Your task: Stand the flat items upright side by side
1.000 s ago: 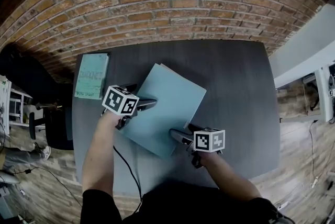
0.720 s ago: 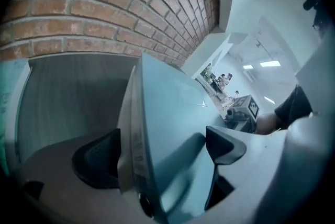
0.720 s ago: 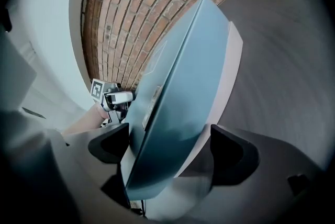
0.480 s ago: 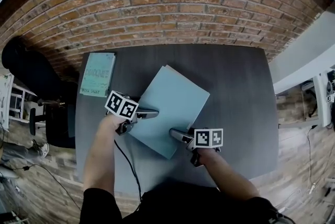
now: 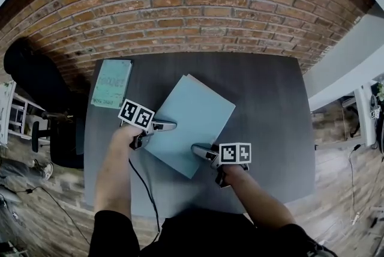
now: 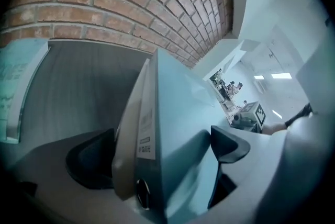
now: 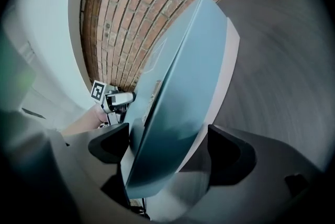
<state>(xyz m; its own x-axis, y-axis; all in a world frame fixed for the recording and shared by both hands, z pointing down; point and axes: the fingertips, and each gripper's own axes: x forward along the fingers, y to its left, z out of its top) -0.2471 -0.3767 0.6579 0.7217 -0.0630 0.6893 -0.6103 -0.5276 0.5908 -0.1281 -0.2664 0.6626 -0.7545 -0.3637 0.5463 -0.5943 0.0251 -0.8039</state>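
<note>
Brick wall (image 5: 198, 3) runs along the far side, and right up against it is a dark grey surface (image 5: 270, 111). Lying flat in the middle of it, turned at an angle, is a pale blue binder (image 5: 192, 114), so it's not standing up yet. Over at the far left corner there's a greenish booklet (image 5: 111, 84), also flat and well apart from the binder. Left claw (image 5: 169, 126) is at the binder's left edge, straddling the spine end. In the left gripper view the spine label and finger hole sit right between the jaws. Those jaws have just been opening and they're wide now, not squeezing anything. Right claw (image 5: 197, 150) comes in from the near right with the binder's edge between its jaws too. It's open pretty wide with a visible gap on one side, so it's around the binder rather than clamped on it
</note>
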